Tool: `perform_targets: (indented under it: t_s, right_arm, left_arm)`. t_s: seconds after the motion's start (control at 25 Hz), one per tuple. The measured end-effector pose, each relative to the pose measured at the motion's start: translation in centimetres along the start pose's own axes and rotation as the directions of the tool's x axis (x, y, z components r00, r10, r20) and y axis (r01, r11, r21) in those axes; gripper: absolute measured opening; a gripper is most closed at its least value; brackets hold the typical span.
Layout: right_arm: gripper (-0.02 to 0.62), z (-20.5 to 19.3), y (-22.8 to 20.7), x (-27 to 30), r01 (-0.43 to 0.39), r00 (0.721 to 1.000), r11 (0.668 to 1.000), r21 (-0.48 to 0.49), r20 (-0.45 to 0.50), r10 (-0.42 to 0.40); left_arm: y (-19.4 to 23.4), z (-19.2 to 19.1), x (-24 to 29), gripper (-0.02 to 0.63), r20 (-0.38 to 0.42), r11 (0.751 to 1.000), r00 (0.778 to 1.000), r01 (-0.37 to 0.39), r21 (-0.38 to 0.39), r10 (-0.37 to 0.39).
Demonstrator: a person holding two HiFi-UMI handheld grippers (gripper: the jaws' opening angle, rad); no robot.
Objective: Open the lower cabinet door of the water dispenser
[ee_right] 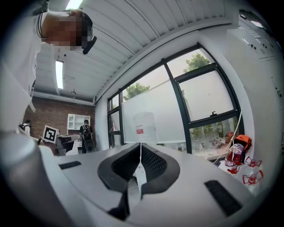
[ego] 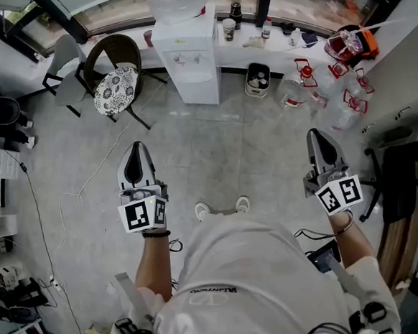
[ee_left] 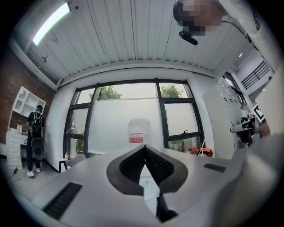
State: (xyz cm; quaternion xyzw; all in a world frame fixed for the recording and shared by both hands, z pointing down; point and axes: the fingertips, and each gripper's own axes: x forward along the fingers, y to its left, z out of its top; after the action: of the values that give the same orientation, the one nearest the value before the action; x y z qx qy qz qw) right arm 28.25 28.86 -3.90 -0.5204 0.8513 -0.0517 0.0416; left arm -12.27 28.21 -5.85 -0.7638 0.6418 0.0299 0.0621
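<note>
The white water dispenser stands against the window wall at the top centre of the head view, a clear bottle on top of it. Its lower cabinet door lies flush with the body. Both grippers hang over bare floor, well short of it. My left gripper is shut with nothing in it, and so is my right gripper. In the left gripper view the closed tips point at the bottle far ahead. The right gripper view shows the same past its closed tips.
A chair with a floral cushion and a grey chair stand left of the dispenser. A bin and several red-handled jugs sit to its right. A cable crosses the floor. A person stands far left.
</note>
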Motion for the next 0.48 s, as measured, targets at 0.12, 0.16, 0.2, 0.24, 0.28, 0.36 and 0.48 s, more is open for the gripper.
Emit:
perform_targets:
  t_s: [0.12, 0.16, 0.2, 0.24, 0.28, 0.36, 0.48]
  right_arm:
    - [0.014, 0.2, -0.5, 0.2, -0.035, 0.999, 0.999, -0.010, -0.002, 0.035]
    - [0.015, 0.3, -0.7, 0.2, -0.047, 0.999, 0.999, -0.013, -0.001, 0.047]
    - [0.014, 0.4, -0.9, 0.2, -0.059, 0.998, 0.998, -0.017, -0.001, 0.059]
    - [0.014, 0.5, -1.2, 0.2, -0.070, 0.998, 0.997, -0.022, -0.001, 0.070]
    - [0.014, 0.5, -1.5, 0.4, -0.080, 0.997, 0.996, -0.025, -0.003, 0.080]
    - [0.015, 0.4, -1.7, 0.7, -0.096, 0.995, 0.995, -0.026, -0.009, 0.096]
    - [0.014, 0.0, -1.7, 1.5, -0.114, 0.993, 0.993, -0.032, -0.019, 0.114]
  left_arm:
    - [-1.0, -0.1, 0.0, 0.006, 0.000, 1.000, 1.000, -0.013, 0.004, 0.013]
    - [-1.5, -0.1, 0.0, 0.006, -0.001, 1.000, 1.000, -0.015, 0.007, 0.015]
    - [-2.1, -0.1, 0.0, 0.006, -0.002, 1.000, 1.000, -0.017, 0.012, 0.017]
    - [-2.7, -0.1, 0.0, 0.006, -0.003, 1.000, 1.000, -0.018, 0.014, 0.018]
    - [-3.2, -0.1, 0.1, 0.006, -0.005, 1.000, 1.000, -0.018, 0.015, 0.019]
    - [-3.9, -0.2, 0.1, 0.006, -0.011, 1.000, 1.000, -0.019, 0.014, 0.019]
    - [-4.1, -0.5, 0.2, 0.006, -0.020, 1.000, 1.000, -0.018, 0.014, 0.018]
